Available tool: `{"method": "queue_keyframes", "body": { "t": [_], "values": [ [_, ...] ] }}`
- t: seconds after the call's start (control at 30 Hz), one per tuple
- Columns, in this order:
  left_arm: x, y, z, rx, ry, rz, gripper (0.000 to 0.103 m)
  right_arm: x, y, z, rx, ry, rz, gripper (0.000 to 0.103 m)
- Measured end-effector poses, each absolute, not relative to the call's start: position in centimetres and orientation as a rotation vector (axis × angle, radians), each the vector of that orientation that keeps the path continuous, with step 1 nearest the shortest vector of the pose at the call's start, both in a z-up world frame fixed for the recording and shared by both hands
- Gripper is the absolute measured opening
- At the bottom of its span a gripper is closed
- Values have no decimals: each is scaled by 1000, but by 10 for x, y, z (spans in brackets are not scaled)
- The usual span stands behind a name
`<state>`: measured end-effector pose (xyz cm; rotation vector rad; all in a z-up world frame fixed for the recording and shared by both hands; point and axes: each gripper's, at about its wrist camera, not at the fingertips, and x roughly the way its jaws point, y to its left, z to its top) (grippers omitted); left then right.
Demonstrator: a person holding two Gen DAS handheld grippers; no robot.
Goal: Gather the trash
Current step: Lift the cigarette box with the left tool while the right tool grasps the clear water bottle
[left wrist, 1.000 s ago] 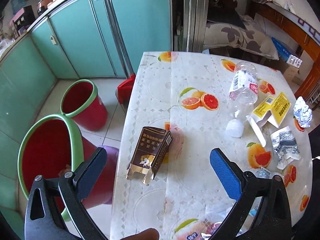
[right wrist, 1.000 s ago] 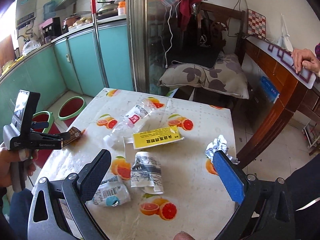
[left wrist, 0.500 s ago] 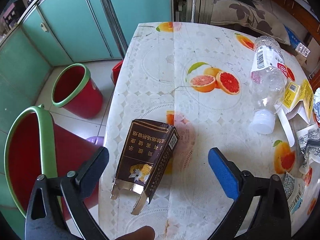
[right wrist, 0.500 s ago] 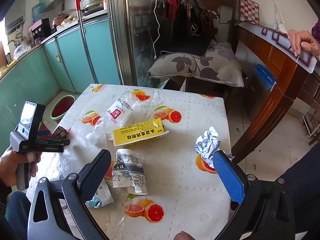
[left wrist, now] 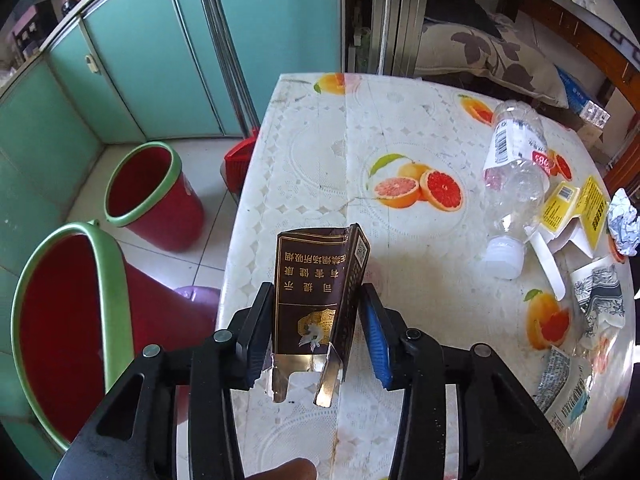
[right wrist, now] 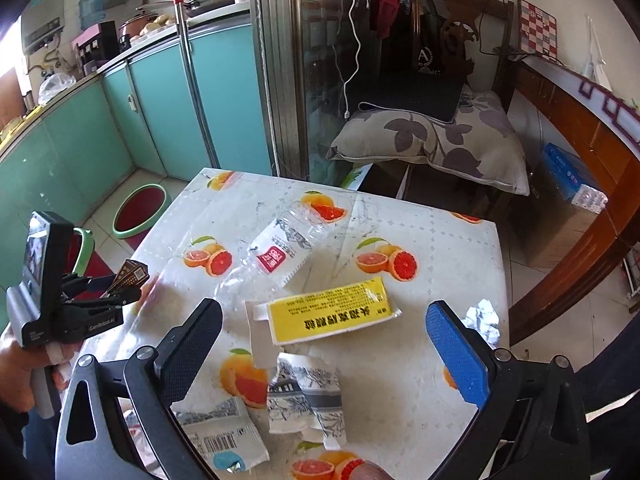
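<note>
Two red plastic bins with green rims point(left wrist: 152, 196) show fully only in the left wrist view, where the left gripper point(left wrist: 316, 332), jaws just closed, pinches a brown cardboard cigarette pack point(left wrist: 316, 292) at the table's point(left wrist: 400, 128) edge. Right gripper point(right wrist: 324, 360) hovers wide open, empty, above a yellow box point(right wrist: 332, 312).
</note>
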<state>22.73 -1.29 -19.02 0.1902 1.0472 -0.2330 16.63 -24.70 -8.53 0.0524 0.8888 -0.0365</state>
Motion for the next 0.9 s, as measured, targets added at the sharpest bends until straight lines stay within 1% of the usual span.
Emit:
{"method": "queue_keyframes", "body": {
  "t": [0.13,0.23,0.33,0.47,0.8,0.87,0.9],
  "values": [
    [215,-5,-163,161,971,-240,41,207,-237,-97,116,939,-7,102],
    [205,1,-144,136,928,-253,41,241,-226,-112,101,983,-35,102],
    [198,6,-131,131,897,-260,41,272,-219,-135,130,1074,-78,102],
    [193,15,-118,120,868,-261,41,302,-218,-161,211,1148,-122,102],
    [176,36,-104,68,839,-240,41,334,-224,-213,331,1247,-203,102],
    [172,38,-103,69,834,-234,41,334,-224,-215,318,1236,-208,101],
    [171,39,-104,70,832,-231,41,334,-222,-215,296,1233,-209,98]
  ]
}}
